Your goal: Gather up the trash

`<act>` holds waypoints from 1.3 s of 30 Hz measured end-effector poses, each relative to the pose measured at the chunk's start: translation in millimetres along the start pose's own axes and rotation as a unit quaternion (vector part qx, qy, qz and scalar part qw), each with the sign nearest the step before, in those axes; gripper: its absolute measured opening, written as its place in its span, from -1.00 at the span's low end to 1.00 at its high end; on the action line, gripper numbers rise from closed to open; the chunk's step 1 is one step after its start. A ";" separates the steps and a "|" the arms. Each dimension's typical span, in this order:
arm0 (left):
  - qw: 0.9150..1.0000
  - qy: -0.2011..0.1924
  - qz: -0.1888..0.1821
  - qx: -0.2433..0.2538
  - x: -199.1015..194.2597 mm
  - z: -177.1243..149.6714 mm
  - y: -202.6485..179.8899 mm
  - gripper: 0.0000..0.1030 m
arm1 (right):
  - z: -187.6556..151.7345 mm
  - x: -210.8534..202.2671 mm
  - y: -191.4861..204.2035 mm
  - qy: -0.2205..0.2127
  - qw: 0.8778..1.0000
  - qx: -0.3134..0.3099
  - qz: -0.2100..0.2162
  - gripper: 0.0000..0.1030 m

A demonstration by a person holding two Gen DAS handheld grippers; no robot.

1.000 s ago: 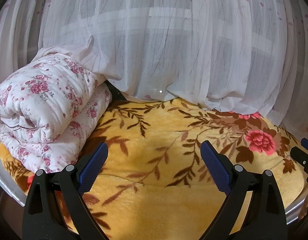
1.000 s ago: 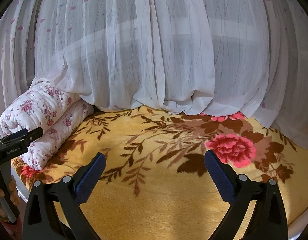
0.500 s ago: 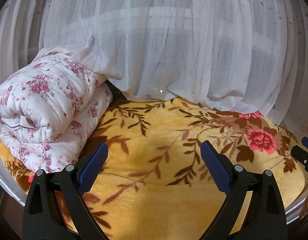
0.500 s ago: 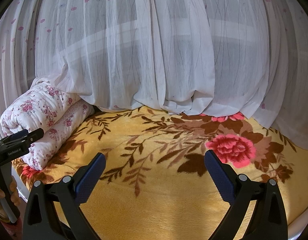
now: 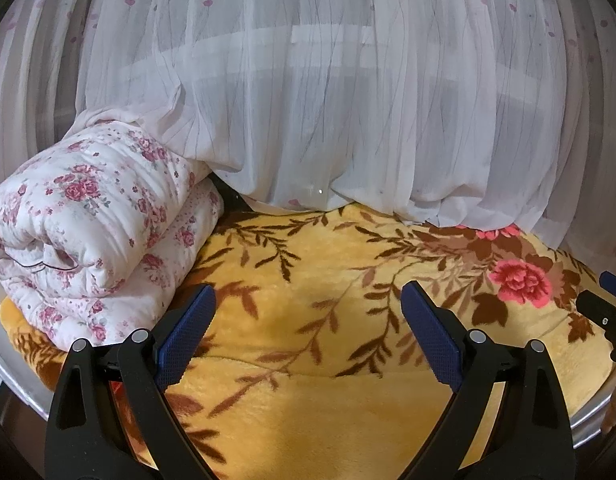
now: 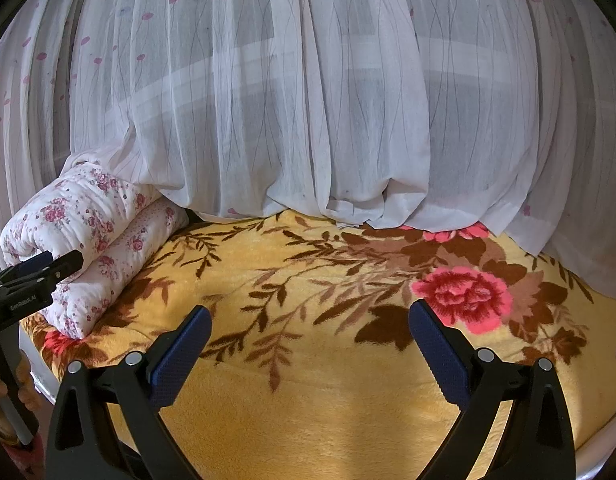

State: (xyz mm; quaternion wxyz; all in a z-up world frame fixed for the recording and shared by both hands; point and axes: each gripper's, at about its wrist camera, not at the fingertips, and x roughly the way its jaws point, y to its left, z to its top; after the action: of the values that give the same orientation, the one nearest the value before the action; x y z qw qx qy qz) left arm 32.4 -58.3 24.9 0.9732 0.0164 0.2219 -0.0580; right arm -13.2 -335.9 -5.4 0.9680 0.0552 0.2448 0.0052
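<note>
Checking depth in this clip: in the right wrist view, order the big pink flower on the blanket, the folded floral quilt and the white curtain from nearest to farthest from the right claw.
1. Big pink flower, just ahead of the right claw, on its right.
2. Folded floral quilt, farther back at far left.
3. White curtain, hanging behind the blanket's far edge.

Left claw [image 5: 306, 310] black plastic, triangular cut-outs in both arms, silver pivot screws, blue cross-hatched pads [image 5: 186, 334], right claw [image 6: 308, 332] the same build, white "GenRobot.AI" lettering on the left claw's side, a red patterned sleeve [image 6: 16, 454] below it
</note>
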 end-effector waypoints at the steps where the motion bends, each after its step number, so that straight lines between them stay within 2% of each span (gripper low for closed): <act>1: 1.000 0.000 0.000 0.001 -0.2 0.0 -0.5 0.77 | -0.7 -0.1 -0.3 0.000 1.000 -0.001 0.000 0.89; 12: 1.000 -0.007 0.004 -0.001 -2.0 1.5 -0.3 0.77 | -1.0 -0.2 0.0 -0.001 1.000 -0.002 0.000 0.89; 23: 1.000 -0.012 0.024 -0.008 -4.9 2.2 2.7 0.82 | -0.2 -1.1 0.6 -0.001 1.000 -0.002 0.000 0.89; 31: 1.000 -0.011 0.022 -0.005 -5.3 1.2 2.1 0.82 | 0.8 -2.4 1.0 -0.001 1.000 -0.002 0.000 0.89; 39: 1.000 -0.001 -0.001 -0.004 -2.8 -2.3 1.2 0.82 | 0.5 -2.7 0.9 -0.002 1.000 -0.002 0.000 0.89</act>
State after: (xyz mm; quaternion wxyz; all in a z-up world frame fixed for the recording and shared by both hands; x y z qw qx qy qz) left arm 29.1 -56.7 24.1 0.9735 0.0120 0.2211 -0.0577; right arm -15.3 -335.1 -3.6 0.9685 0.0529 0.2432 0.0054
